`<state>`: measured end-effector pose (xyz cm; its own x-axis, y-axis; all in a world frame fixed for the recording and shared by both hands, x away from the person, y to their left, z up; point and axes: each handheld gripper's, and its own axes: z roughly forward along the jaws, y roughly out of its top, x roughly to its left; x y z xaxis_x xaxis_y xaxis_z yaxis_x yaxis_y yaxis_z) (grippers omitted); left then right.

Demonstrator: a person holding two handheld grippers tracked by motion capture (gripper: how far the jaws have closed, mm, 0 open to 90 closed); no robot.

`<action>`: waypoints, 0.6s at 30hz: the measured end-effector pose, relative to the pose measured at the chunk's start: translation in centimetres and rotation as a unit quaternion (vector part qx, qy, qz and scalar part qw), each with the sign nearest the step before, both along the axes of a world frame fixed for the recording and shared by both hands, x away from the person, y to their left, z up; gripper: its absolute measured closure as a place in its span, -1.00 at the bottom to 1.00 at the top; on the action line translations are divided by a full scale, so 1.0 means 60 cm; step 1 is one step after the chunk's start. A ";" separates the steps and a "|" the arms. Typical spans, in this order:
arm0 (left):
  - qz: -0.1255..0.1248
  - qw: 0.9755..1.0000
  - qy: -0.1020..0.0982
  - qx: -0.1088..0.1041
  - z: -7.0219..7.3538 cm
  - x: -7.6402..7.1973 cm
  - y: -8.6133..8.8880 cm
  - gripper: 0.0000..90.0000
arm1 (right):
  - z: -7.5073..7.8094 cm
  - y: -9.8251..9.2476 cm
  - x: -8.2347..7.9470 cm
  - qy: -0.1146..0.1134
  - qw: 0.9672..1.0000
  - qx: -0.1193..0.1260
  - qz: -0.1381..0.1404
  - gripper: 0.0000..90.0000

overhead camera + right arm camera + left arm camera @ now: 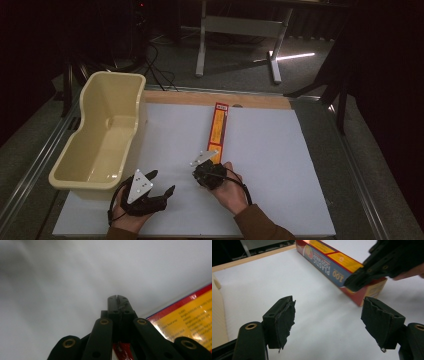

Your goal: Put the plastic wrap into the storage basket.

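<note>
A long red and yellow plastic food wrap box [219, 127] lies lengthwise on the white table top [280, 165], its near end by my right hand. My right gripper [199, 172] is shut, jaws pressed together with nothing between them. It reaches across the box's near end [362, 287], tips just past the box's left side. From the right gripper view the shut tips [117, 298] hang over bare white surface, the box [190, 315] to their right. My left gripper [162, 181] stands open near the front edge, and its pads [285, 317] frame empty table short of the box [329, 261].
A cream plastic tub [90, 100] stands on the table's left side, right beside my left gripper; its wall [217, 315] edges the left gripper view. A wooden strip [215, 98] runs along the far edge. Desk legs [201, 45] and cables lie on the floor beyond.
</note>
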<state>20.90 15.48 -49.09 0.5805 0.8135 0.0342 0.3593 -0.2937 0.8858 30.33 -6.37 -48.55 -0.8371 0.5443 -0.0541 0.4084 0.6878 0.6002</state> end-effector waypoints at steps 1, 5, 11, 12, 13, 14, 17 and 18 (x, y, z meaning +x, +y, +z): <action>-0.001 1.000 0.000 0.000 0.000 0.000 0.000 -0.41 | -0.001 -0.007 -0.001 0.001 1.000 -0.001 -0.004 1.00; 0.000 1.000 0.001 -0.001 0.000 0.000 0.000 -0.41 | -0.004 -0.038 -0.005 0.006 1.000 -0.013 -0.020 0.99; 0.002 1.000 0.002 -0.002 0.000 0.001 0.003 -0.41 | -0.003 -0.095 -0.011 0.005 0.999 -0.016 -0.049 0.99; 0.002 1.000 0.002 -0.002 0.000 0.001 0.003 -0.41 | -0.003 -0.095 -0.011 0.005 0.999 -0.016 -0.049 0.99; 0.002 1.000 0.002 -0.002 0.000 0.001 0.002 -0.41 | -0.003 -0.114 -0.010 0.008 0.998 -0.020 -0.065 0.99; 0.002 1.000 0.002 -0.002 0.000 0.001 0.002 -0.41 | -0.003 -0.114 -0.010 0.008 0.998 -0.020 -0.065 0.99; 0.002 1.000 0.003 -0.001 -0.001 0.002 0.001 -0.41 | -0.005 -0.135 -0.006 0.011 0.997 -0.016 -0.078 0.99; 0.002 1.000 0.002 0.000 -0.001 0.002 0.001 -0.41 | -0.005 -0.156 -0.001 0.016 0.995 -0.015 -0.094 0.99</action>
<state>21.01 15.54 -49.16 0.5778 0.8156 0.0312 0.3648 -0.2922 0.8841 30.30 -15.71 -48.87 -0.7219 0.6904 -0.0470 0.5506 0.6141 0.5655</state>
